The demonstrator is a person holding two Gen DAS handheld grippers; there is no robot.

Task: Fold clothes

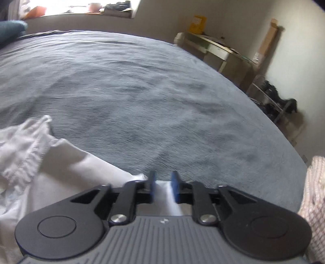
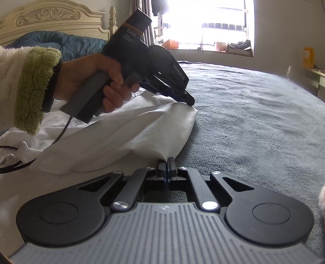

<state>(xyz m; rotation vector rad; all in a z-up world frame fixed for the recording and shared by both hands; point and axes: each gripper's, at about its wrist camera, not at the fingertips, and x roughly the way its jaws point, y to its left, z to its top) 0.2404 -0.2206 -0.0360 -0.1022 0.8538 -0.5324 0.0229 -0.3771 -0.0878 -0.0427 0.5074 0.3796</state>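
Left gripper has its blue pads standing apart, with a strip of the white garment visible in the gap; neither pad presses on the cloth. Seen from the right wrist camera, the left gripper points downward with its tip at the far corner of the raised fold, and the person's left hand wraps the handle, a green fleece cuff at the wrist. A black cable trails from the handle across the cloth.

Right gripper is closed, its jaws together and clamped on the near corner of the white garment, which rises from that point as a folded flap toward the left gripper.

White garment lies on the grey bed cover, toward the near left part of the bed; its folded edge runs between the two grippers. A gathered hem lies loose at the left in the left wrist view. A cream headboard and a blue pillow stand at the far left end of the bed
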